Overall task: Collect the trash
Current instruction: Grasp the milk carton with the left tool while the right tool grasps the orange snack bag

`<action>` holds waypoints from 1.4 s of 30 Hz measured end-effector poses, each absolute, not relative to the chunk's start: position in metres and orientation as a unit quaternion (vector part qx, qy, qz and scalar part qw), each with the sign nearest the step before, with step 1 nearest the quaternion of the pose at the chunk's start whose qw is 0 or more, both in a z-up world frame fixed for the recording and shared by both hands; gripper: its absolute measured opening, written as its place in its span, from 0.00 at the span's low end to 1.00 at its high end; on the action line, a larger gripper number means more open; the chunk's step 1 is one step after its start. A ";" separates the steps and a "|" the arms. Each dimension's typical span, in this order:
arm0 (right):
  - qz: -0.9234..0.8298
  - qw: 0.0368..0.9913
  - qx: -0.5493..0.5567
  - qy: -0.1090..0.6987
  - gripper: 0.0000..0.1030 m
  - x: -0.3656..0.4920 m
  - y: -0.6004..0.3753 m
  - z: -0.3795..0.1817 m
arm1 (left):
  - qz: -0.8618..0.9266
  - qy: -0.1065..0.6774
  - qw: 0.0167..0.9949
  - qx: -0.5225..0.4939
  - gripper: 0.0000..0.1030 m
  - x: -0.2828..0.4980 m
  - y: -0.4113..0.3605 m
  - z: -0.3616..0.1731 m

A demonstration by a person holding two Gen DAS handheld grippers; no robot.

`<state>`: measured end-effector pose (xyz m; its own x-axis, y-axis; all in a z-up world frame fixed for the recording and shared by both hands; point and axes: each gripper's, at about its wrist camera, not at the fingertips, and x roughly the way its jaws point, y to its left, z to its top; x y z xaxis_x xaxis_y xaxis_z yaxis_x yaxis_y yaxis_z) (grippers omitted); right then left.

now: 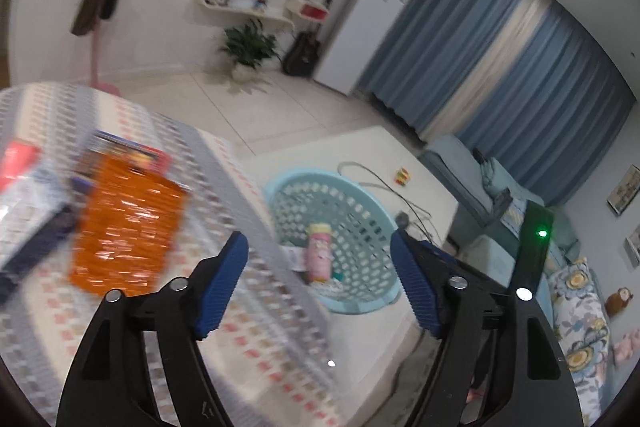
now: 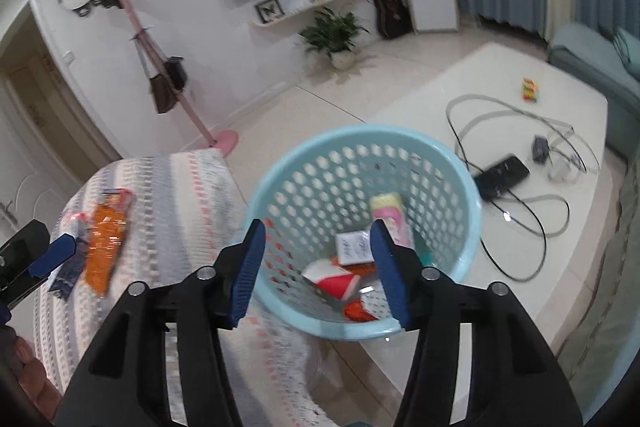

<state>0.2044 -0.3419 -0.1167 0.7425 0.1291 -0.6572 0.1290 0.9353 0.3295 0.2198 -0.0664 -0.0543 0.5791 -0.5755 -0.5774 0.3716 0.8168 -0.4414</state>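
On the patterned surface (image 1: 248,307), the orange wrapper (image 1: 124,227) is lying up-left of the nearer, wide-open left tool (image 1: 320,267), while the right tool (image 2: 316,263), gaping empty, is hovering over the basket (image 2: 460,187).

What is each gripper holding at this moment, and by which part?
Nothing is held. The left gripper and the right gripper are both open, with no object between their fingers.

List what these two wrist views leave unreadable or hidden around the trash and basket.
- Orange packet: left view, motion blur hides its print.
- Dark wrapper: right view, left gripper's fingertip covers part of it.
- Basket contents: right gripper fingers block part of the pile.
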 end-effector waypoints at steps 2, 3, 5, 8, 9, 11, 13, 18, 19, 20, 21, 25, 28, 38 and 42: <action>0.018 0.922 0.168 0.349 0.53 0.203 -0.325 -0.105 | -0.254 0.362 0.886 -0.142 0.75 0.215 -0.042 -0.048; 0.027 0.925 0.160 0.345 0.54 0.203 -0.316 -0.099 | -0.245 0.358 0.890 -0.142 0.78 0.213 -0.030 -0.046; 0.050 0.930 0.139 0.338 0.59 0.202 -0.291 -0.088 | -0.224 0.354 0.898 -0.137 0.81 0.210 -0.006 -0.044; 0.081 0.934 0.109 0.329 0.65 0.202 -0.255 -0.075 | -0.180 0.355 0.908 -0.133 0.83 0.209 0.035 -0.046; 0.087 0.935 0.103 0.329 0.66 0.203 -0.245 -0.073 | -0.168 0.357 0.909 -0.137 0.83 0.210 0.050 -0.047; 0.105 0.933 0.091 0.332 0.68 0.207 -0.221 -0.069 | -0.149 0.360 0.909 -0.150 0.83 0.214 0.078 -0.047; 0.115 0.927 0.084 0.346 0.73 0.214 -0.199 -0.071 | -0.144 0.366 0.907 -0.154 0.83 0.218 0.097 -0.048; 0.130 0.913 0.088 0.377 0.76 0.230 -0.160 -0.082 | -0.150 0.391 0.898 -0.132 0.83 0.239 0.134 -0.058; 0.132 0.908 0.092 0.387 0.76 0.236 -0.152 -0.085 | -0.157 0.395 0.896 -0.130 0.83 0.241 0.134 -0.060; 0.132 0.904 0.096 0.394 0.76 0.240 -0.147 -0.088 | -0.172 0.400 0.892 -0.123 0.83 0.246 0.134 -0.062; 0.132 0.902 0.099 0.399 0.76 0.242 -0.145 -0.091 | -0.184 0.406 0.888 -0.111 0.83 0.252 0.132 -0.065; 0.120 0.886 0.113 0.433 0.76 0.260 -0.137 -0.104 | -0.188 0.413 0.890 -0.053 0.85 0.261 0.118 -0.071; 0.120 0.876 0.135 0.448 0.76 0.270 -0.138 -0.111 | -0.210 0.434 0.875 -0.039 0.85 0.270 0.108 -0.076; 0.120 0.872 0.147 0.452 0.76 0.283 -0.125 -0.117 | -0.190 0.461 0.867 -0.028 0.67 0.278 0.092 -0.093; 0.132 0.869 0.146 0.453 0.76 0.285 -0.116 -0.118 | -0.173 0.460 0.869 -0.055 0.55 0.264 0.088 -0.093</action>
